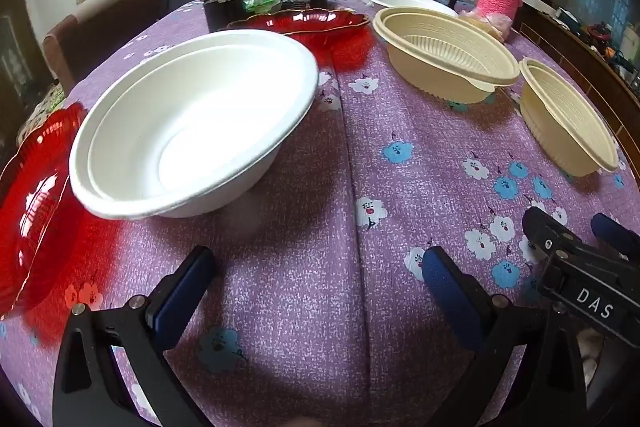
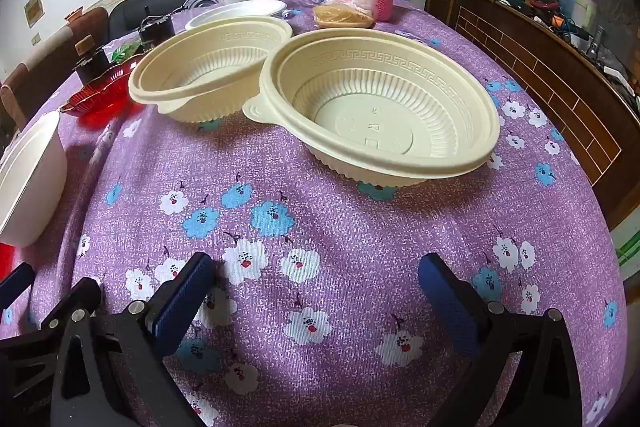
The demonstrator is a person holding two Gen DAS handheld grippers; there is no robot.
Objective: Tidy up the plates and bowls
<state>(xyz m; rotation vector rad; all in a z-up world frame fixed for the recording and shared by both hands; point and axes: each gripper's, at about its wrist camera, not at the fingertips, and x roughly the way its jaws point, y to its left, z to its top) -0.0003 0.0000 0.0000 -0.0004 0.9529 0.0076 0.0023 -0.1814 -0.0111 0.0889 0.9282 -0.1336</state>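
Hovering with both claws wide open and empty, left gripper (image 1: 318,267) facing white bowl (image 1: 192,123) far-left, right gripper (image 2: 316,271) facing cream bowl (image 2: 380,111) far-right.

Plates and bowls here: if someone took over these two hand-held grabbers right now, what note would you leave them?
Left gripper: jaws open, empty, over the cloth.
Right gripper: jaws open, empty.
White bowl sits ahead of the left gripper, a red plate beside it, a second red plate further back.
Two cream bowls stand separately ahead of the right gripper; a white plate lies behind.
Nothing looks stacked yet. Left: group bowls with bowls, plates with plates.
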